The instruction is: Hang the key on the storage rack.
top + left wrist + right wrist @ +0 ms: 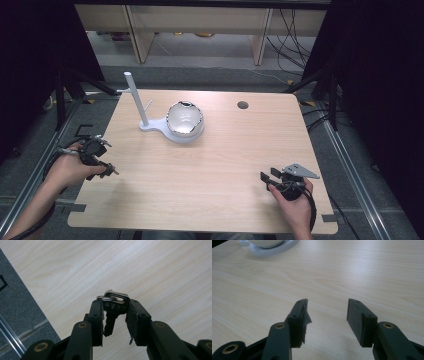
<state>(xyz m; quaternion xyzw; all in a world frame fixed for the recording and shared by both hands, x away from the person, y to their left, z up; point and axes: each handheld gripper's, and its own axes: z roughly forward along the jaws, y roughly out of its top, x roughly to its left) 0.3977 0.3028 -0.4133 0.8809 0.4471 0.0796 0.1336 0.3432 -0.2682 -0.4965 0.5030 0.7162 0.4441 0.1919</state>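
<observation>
A light wooden table (pixel 210 165) is seen from above, with a person's forearms reaching in from the near edge, each hand holding a black two-jaw gripper. The left gripper (pixel 115 307), at the table's left edge, is pinching a dark-headed key (pixel 113 311) by its head, with a silver key ring (pixel 107 298) looped through the top; the key's blade hangs down between the jaws, clear of the wood below. Gripping the flat head probably keeps the key steady while leaving the ring free. The right gripper (pixel 327 313) rests low near the table's front right corner with its jaws spread wide and nothing between them, seemingly waiting. At the far centre of the table stands a white stand (pixel 150 125): a flat base carrying a shiny silver bowl (pixel 184 120) and, beside it, a tall upright post (pixel 136 97) with a short side peg. The key is well apart from this stand. The peg looks suited to hanging the ring and the bowl to holding the key, though which is intended cannot be told.
</observation>
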